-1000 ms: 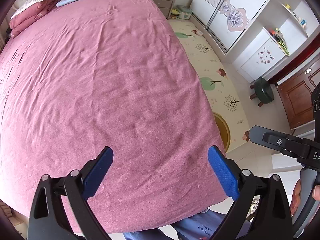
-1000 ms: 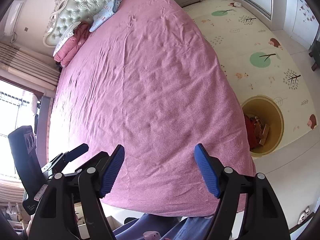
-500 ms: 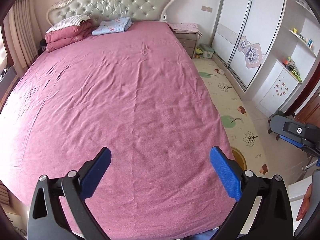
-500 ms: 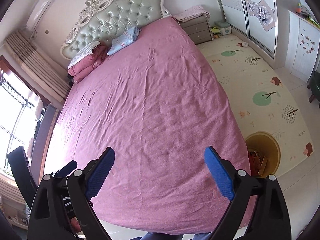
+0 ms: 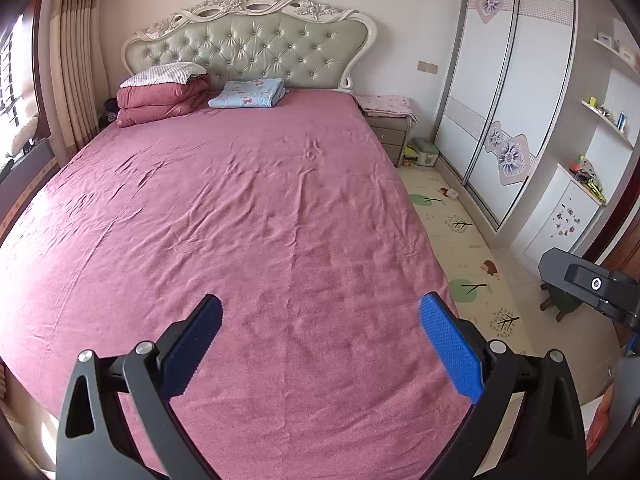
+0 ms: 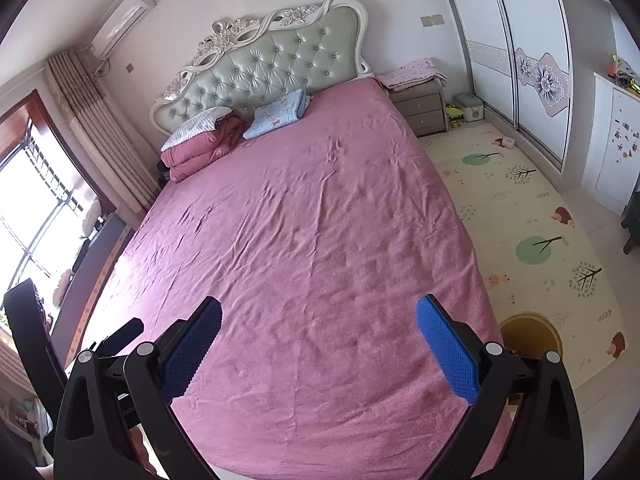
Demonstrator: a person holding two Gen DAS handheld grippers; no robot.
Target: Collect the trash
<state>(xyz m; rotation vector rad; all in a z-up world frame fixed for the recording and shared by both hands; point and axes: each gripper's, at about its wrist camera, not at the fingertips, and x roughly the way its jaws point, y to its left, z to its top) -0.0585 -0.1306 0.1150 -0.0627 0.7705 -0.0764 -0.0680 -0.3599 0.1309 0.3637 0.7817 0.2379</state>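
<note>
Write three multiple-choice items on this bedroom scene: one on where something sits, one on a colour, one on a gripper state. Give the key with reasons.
1. Where does the yellow bin stand?
A. on the floor by the foot corner of the bed
B. on the nightstand
C. on the bed

2. What colour is the folded blanket beside the quilt stack at the headboard?
A. green
B. light blue
C. black

3. How is the left gripper set?
A. shut on a wrapper
B. shut on nothing
C. open, holding nothing

Key:
1 A, since the right wrist view shows the bin on the play mat next to the bed sheet edge.
2 B, since it shows pale blue in both views.
3 C, since its blue fingers stand wide apart with only sheet between; the right gripper looks the same.
</note>
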